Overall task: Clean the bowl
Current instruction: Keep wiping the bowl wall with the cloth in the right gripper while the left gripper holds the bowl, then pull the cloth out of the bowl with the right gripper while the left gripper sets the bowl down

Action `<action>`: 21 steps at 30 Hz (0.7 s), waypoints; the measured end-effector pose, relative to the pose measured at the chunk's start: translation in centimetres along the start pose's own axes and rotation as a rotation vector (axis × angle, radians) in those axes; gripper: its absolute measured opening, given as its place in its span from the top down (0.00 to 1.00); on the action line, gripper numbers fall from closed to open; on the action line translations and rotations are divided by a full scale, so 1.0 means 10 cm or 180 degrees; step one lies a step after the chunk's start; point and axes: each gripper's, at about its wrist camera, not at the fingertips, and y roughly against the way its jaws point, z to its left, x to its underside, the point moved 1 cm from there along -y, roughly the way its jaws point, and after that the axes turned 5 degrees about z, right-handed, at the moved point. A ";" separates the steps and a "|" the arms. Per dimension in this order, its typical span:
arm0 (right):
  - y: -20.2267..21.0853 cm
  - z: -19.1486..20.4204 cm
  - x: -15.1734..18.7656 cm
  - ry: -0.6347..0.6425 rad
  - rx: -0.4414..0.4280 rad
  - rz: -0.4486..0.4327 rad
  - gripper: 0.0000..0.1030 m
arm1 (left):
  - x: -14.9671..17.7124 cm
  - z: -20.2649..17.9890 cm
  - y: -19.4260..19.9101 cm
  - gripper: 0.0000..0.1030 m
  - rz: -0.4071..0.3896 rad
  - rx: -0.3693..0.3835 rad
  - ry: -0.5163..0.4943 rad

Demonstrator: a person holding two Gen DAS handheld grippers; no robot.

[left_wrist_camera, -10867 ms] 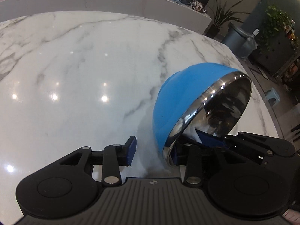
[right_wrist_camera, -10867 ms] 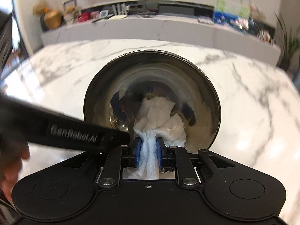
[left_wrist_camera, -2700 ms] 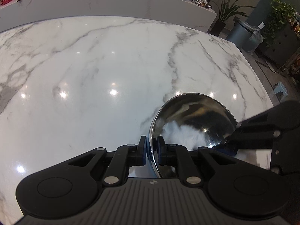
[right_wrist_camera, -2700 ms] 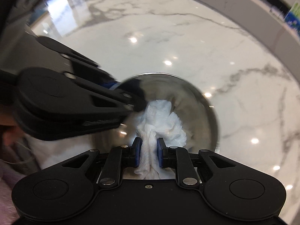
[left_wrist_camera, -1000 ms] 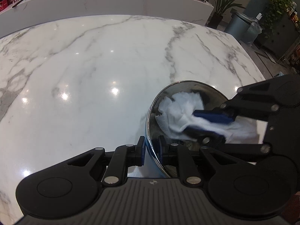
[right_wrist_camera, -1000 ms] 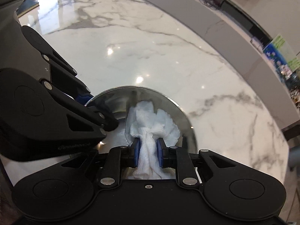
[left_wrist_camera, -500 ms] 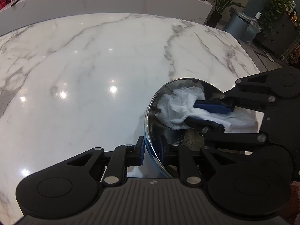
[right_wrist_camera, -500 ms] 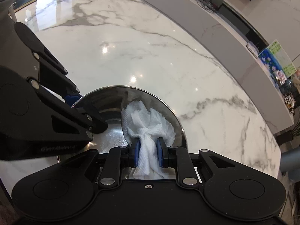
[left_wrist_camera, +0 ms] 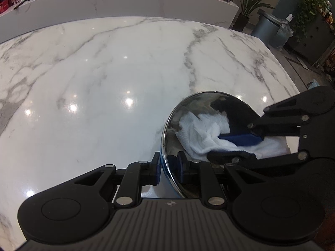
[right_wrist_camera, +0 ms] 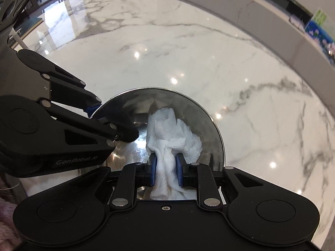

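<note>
A steel bowl (left_wrist_camera: 209, 108) with a blue outside is tipped on its side above the marble table. My left gripper (left_wrist_camera: 169, 166) is shut on the bowl's rim, one finger outside and one inside. It shows at the left of the right wrist view (right_wrist_camera: 100, 113). My right gripper (right_wrist_camera: 166, 170) is shut on a white paper towel (right_wrist_camera: 169, 133) and presses it against the inside of the bowl (right_wrist_camera: 211, 129). In the left wrist view the right gripper (left_wrist_camera: 236, 146) comes in from the right with the towel (left_wrist_camera: 201, 133) in the bowl.
The white marble table (left_wrist_camera: 104, 83) spreads ahead and to the left. A long grey counter (left_wrist_camera: 125, 2) runs behind it. A bin (left_wrist_camera: 266, 29) and potted plants (left_wrist_camera: 309, 6) stand on the floor at the far right, past the table edge.
The towel has slid across the inside of the bowl as my right gripper shifted. The bowl has tilted a little in my left gripper. Both grips stay the same.
</note>
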 end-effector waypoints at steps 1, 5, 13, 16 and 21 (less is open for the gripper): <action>0.01 0.01 0.01 0.0017 0.0008 0.0026 0.84 | 0.00 0.00 0.00 0.86 -0.0002 -0.0008 -0.0007; 0.06 0.10 0.06 0.0206 0.0205 0.0083 0.85 | 0.01 -0.01 0.01 0.86 -0.0004 -0.0024 -0.0014; 0.46 0.08 0.15 0.0072 0.0445 -0.0308 0.85 | 0.03 0.01 0.03 0.86 -0.0039 -0.0021 0.0051; 0.66 0.00 0.24 -0.0148 0.0511 -0.0537 0.85 | 0.05 0.02 0.03 0.85 -0.0074 -0.0020 0.0098; 0.80 -0.13 0.53 -0.0678 0.0735 -0.0930 0.85 | 0.09 0.06 0.07 0.59 -0.0159 0.0151 0.0271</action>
